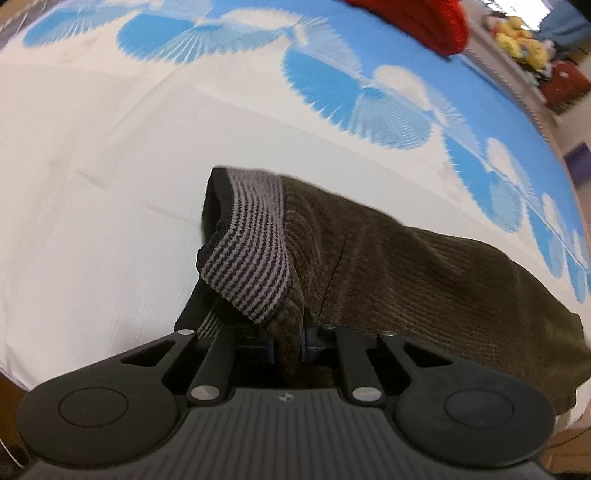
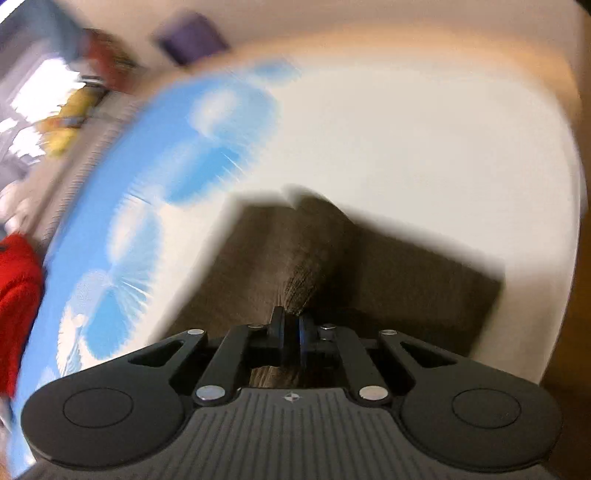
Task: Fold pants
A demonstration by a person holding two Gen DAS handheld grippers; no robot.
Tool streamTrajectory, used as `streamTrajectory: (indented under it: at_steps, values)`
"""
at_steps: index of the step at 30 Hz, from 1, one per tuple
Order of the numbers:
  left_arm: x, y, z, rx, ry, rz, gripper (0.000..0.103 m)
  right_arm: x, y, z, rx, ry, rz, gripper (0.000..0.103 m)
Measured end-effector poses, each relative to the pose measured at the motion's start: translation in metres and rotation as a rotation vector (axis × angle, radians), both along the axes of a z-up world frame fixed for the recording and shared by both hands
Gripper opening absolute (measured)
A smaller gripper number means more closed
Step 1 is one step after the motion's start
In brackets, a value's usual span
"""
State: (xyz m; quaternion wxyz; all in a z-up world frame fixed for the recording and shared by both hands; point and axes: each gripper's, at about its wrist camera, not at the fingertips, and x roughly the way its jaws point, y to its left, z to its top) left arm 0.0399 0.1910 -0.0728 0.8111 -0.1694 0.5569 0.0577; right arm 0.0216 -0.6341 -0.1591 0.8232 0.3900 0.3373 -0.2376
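Note:
Dark olive-brown corduroy pants point(image 1: 406, 273) with a grey-and-black striped waistband point(image 1: 251, 258) hang over a white and blue bedsheet point(image 1: 92, 166). My left gripper point(image 1: 288, 341) is shut on the pants fabric just below the waistband, which folds over toward the camera. In the right wrist view the pants point(image 2: 277, 258) spread out in front, blurred by motion. My right gripper point(image 2: 291, 328) is shut on a raised fold of the pants.
A red knitted garment point(image 1: 417, 22) lies at the far side of the bed; it also shows in the right wrist view point(image 2: 18, 288). Yellow plush toys point(image 1: 517, 40) sit on a shelf past the bed edge. A purple box point(image 2: 188, 37) stands beyond the bed.

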Motion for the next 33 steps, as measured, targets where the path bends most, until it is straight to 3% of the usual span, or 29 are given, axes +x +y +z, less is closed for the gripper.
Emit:
streamTrajectory:
  at_steps: [2, 5, 7, 8, 9, 11, 14, 18, 19, 23, 25, 26, 27, 28, 31, 33]
  values:
    - [-0.009, 0.001, 0.005, 0.005, -0.014, -0.02, 0.012, -0.005, 0.019, 0.041, -0.174, -0.081, 0.062, 0.006]
    - [-0.019, 0.0, 0.004, 0.012, 0.011, -0.064, 0.013, -0.013, 0.035, 0.054, -0.319, 0.059, 0.059, 0.007]
    - [-0.023, 0.0, 0.0, 0.039, 0.044, -0.084, 0.016, -0.009, 0.027, 0.028, -0.295, 0.26, 0.064, 0.009]
    - [-0.025, 0.0, -0.003, 0.065, 0.063, -0.086, 0.024, -0.009, 0.02, 0.013, -0.268, 0.358, 0.041, 0.01]
    - [-0.026, 0.0, -0.005, 0.077, 0.076, -0.09, 0.026, -0.013, 0.011, 0.003, -0.255, 0.42, -0.005, 0.013]
    - [-0.029, -0.001, 0.0, 0.089, 0.056, -0.111, 0.03, -0.021, -0.003, -0.001, -0.263, 0.413, -0.066, 0.019]
    - [-0.035, 0.001, 0.014, 0.134, -0.01, -0.085, 0.034, -0.038, -0.013, 0.007, -0.251, 0.333, -0.092, 0.037]
    - [-0.036, 0.0, 0.028, 0.213, -0.076, -0.039, 0.039, -0.033, 0.004, 0.009, -0.215, 0.294, 0.003, 0.045]
    - [-0.036, 0.0, 0.03, 0.227, -0.085, -0.027, 0.04, -0.027, 0.008, 0.007, -0.226, 0.317, 0.031, 0.051]
    - [-0.035, -0.001, 0.033, 0.312, -0.098, 0.019, 0.051, -0.012, 0.012, -0.019, -0.216, 0.532, 0.045, 0.052]
    - [-0.038, 0.001, 0.039, 0.387, -0.11, 0.048, 0.05, -0.012, 0.007, -0.024, -0.161, 0.531, 0.004, 0.052]
    - [-0.04, 0.001, 0.042, 0.423, -0.128, 0.07, 0.05, -0.01, 0.006, -0.024, -0.151, 0.518, 0.003, 0.051]
    - [-0.04, 0.0, 0.046, 0.437, -0.153, 0.075, 0.049, -0.008, 0.007, -0.024, -0.155, 0.51, 0.018, 0.038]
    - [-0.041, -0.003, 0.052, 0.436, -0.197, 0.061, 0.048, -0.004, 0.009, -0.023, -0.171, 0.499, 0.044, 0.006]
    - [-0.037, -0.021, 0.056, 0.371, -0.276, -0.082, 0.044, 0.0, 0.013, -0.006, -0.233, 0.403, 0.039, 0.005]
    - [-0.034, -0.034, 0.051, 0.343, -0.277, -0.164, 0.044, 0.004, 0.017, 0.008, -0.288, 0.352, 0.019, 0.005]
